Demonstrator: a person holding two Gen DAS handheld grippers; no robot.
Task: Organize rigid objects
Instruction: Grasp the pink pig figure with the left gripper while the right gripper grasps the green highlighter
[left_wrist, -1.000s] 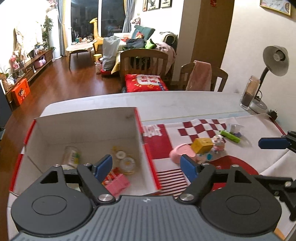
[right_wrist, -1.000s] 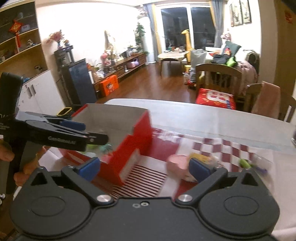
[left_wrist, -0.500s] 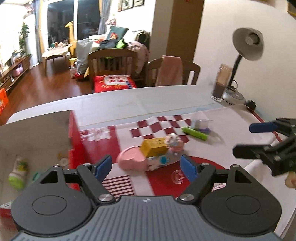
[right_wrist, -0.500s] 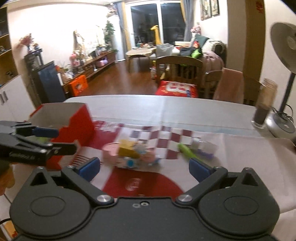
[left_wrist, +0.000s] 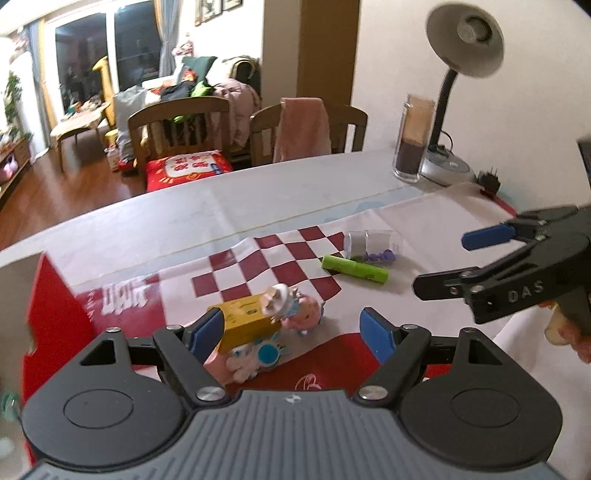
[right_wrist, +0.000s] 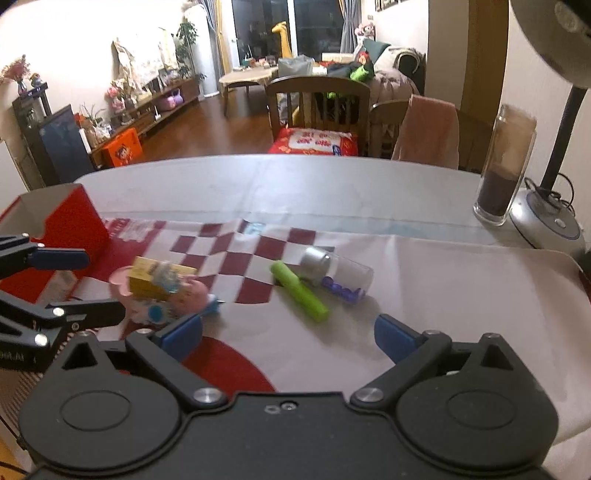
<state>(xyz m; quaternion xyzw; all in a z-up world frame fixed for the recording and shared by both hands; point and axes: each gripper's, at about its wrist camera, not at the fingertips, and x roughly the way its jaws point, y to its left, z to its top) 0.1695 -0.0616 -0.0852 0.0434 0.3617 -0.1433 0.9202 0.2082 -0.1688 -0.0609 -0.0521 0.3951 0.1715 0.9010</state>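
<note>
A pile of small toys lies on the red and white mat: a yellow box (left_wrist: 246, 320) (right_wrist: 155, 281), a pink pig figure (left_wrist: 303, 316) (right_wrist: 190, 293) and a pink dish (right_wrist: 120, 281) under them. A green tube (left_wrist: 355, 268) (right_wrist: 300, 291) and a clear vial with purple beads (left_wrist: 373, 243) (right_wrist: 338, 274) lie further right. My left gripper (left_wrist: 293, 332) is open and empty just before the pile, its left finger at the yellow box. My right gripper (right_wrist: 288, 334) is open and empty in front of the green tube.
A red cardboard box (left_wrist: 51, 295) (right_wrist: 70, 218) stands at the mat's left end. A glass jar (right_wrist: 504, 177) and a desk lamp base (right_wrist: 550, 225) stand at the far right. Chairs (right_wrist: 317, 107) stand behind the table.
Both grippers have swung right, away from the red box, and closer to the toys. The left now faces the toy pile, the right faces the green tube. Both stayed open.
</note>
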